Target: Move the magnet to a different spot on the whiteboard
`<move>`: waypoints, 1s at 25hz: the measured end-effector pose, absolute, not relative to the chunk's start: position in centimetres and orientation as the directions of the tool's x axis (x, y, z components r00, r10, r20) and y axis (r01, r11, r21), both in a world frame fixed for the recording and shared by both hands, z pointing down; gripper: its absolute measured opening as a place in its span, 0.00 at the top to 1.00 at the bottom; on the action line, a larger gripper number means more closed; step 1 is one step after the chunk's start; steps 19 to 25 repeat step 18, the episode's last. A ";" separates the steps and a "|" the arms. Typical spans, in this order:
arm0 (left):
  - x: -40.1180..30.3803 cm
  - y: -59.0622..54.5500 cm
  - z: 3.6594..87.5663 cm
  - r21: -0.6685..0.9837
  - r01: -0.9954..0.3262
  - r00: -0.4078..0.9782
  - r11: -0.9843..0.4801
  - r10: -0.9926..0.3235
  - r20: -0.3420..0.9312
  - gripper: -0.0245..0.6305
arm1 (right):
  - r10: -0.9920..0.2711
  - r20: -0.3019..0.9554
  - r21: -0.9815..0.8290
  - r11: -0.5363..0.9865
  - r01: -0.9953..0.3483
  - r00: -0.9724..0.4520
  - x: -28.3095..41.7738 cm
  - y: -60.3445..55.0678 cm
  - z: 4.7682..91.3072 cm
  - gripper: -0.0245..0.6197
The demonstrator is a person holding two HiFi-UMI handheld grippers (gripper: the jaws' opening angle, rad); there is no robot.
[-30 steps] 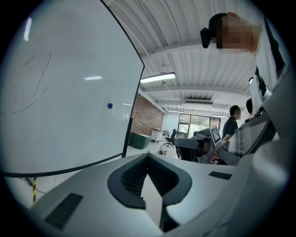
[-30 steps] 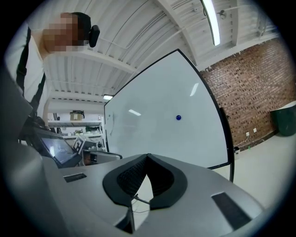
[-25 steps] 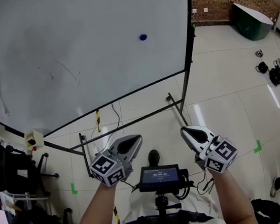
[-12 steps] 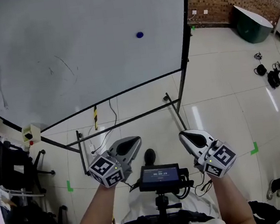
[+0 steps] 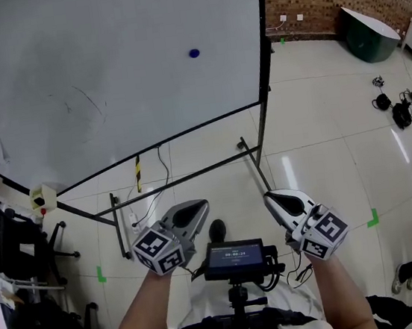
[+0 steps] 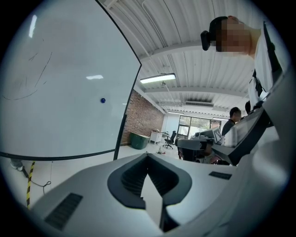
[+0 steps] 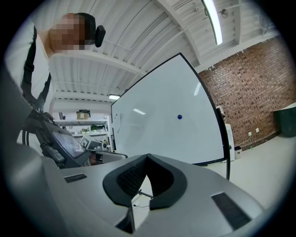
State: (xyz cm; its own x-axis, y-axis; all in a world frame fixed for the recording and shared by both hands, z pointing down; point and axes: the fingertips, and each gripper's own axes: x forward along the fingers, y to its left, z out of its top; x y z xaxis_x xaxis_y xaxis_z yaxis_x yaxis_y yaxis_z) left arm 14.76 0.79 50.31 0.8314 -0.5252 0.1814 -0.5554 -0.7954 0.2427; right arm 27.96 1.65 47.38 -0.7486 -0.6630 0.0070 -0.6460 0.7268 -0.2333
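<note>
The magnet (image 5: pixel 193 52) sits high on the whiteboard (image 5: pixel 102 61), far from the left gripper (image 5: pixel 194 211) and right gripper (image 5: pixel 280 201), both jaws clenched on nothing. It is likely light, hard and slippery: pinch its rim.

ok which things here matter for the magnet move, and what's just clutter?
Job: blue magnet, whiteboard, left tool, right tool, both shut and empty.
Lying about: dark green tub, floor cables, black chair, green tape mark.
</note>
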 end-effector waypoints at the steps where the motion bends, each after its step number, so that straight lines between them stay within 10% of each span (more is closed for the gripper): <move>1: 15.0 0.8 50.3 0.242 -0.557 0.831 -0.795 -0.526 0.182 0.95 | -0.663 0.005 -0.235 0.727 -0.645 -0.749 28.2 1.6 47.3 0.92; 25: 18.4 0.8 49.2 0.224 -0.574 0.818 -0.788 -0.541 0.196 0.95 | -0.650 -0.025 -0.265 0.737 -0.622 -0.759 31.0 1.5 46.3 0.92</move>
